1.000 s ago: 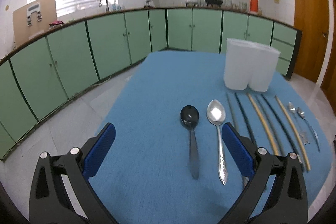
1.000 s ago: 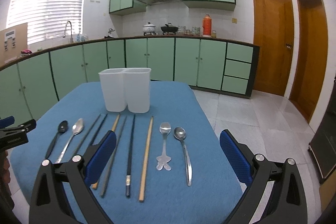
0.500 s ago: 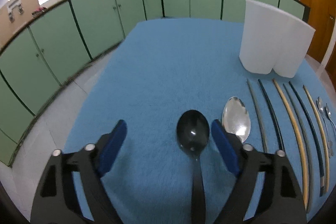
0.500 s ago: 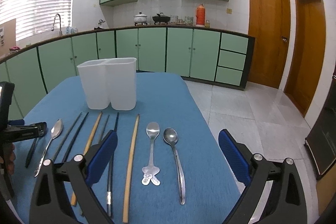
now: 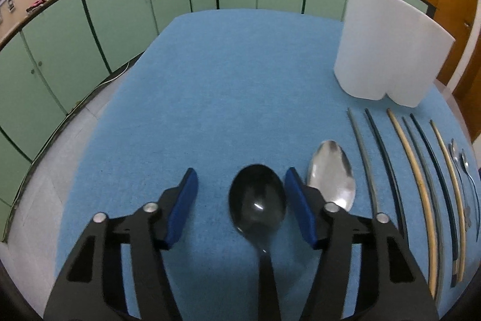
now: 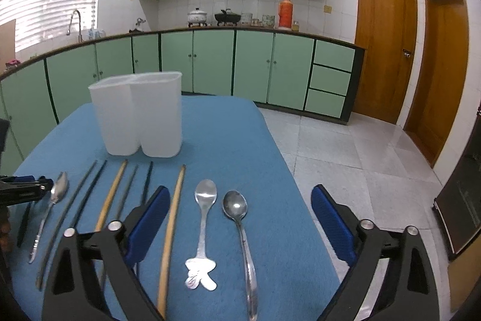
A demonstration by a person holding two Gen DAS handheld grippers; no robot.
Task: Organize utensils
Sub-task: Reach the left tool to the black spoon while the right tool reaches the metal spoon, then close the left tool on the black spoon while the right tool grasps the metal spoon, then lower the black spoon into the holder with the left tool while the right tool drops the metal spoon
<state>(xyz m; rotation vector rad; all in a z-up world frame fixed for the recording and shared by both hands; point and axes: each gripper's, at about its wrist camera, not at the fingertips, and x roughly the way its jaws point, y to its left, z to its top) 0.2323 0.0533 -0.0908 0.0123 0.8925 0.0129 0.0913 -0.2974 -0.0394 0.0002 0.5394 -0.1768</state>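
A black spoon [image 5: 257, 200] lies on the blue table cloth [image 5: 225, 74]. My left gripper [image 5: 242, 203] is open and low over it, with the spoon's bowl between the blue pads [image 5: 299, 209]. A silver spoon [image 5: 330, 173] lies just right of it, then several chopsticks [image 5: 412, 170]. The white two-compartment holder [image 5: 387, 47] stands at the back right. My right gripper [image 6: 240, 224] is open and empty above two small silver spoons [image 6: 206, 218] [image 6: 240, 230]. The holder [image 6: 138, 113] and chopsticks [image 6: 171, 224] show there too.
The table's left edge [image 5: 99, 122] and right edge [image 6: 288, 170] drop to tiled floor. Green cabinets [image 6: 210, 62] line the walls. My left gripper [image 6: 21, 191] shows at the far left of the right wrist view.
My left gripper has moved forward and down over the black spoon, and its jaws have narrowed around the bowl. My right gripper has crept forward a little.
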